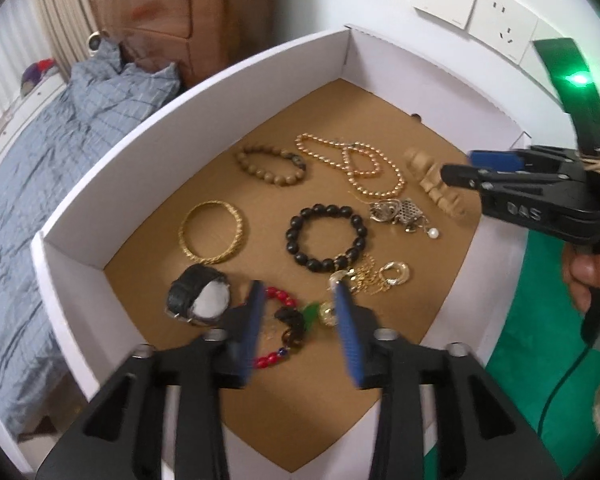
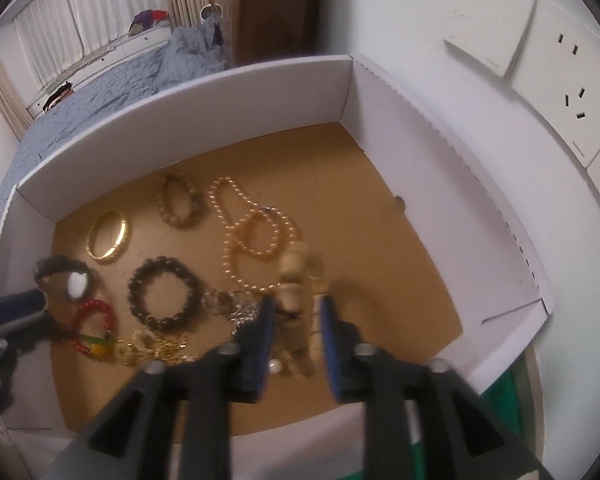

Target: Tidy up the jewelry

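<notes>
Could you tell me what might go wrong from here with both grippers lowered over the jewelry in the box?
The left gripper straddles the red bead bracelet beside the watch and may snag it. The right gripper, over the wooden bracelet, could catch the tangled pearl necklace and silver pendant.

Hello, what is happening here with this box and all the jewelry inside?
A person is sorting jewelry in a white cardboard box with a hand-held gripper in each hand. The left gripper hangs open over the red bead bracelet, next to the black watch. The right gripper is open above the tan wooden block bracelet. Neither holds anything yet. The black bead bracelet, gold bangle and pearl necklace lie loose on the brown floor of the box.
</notes>
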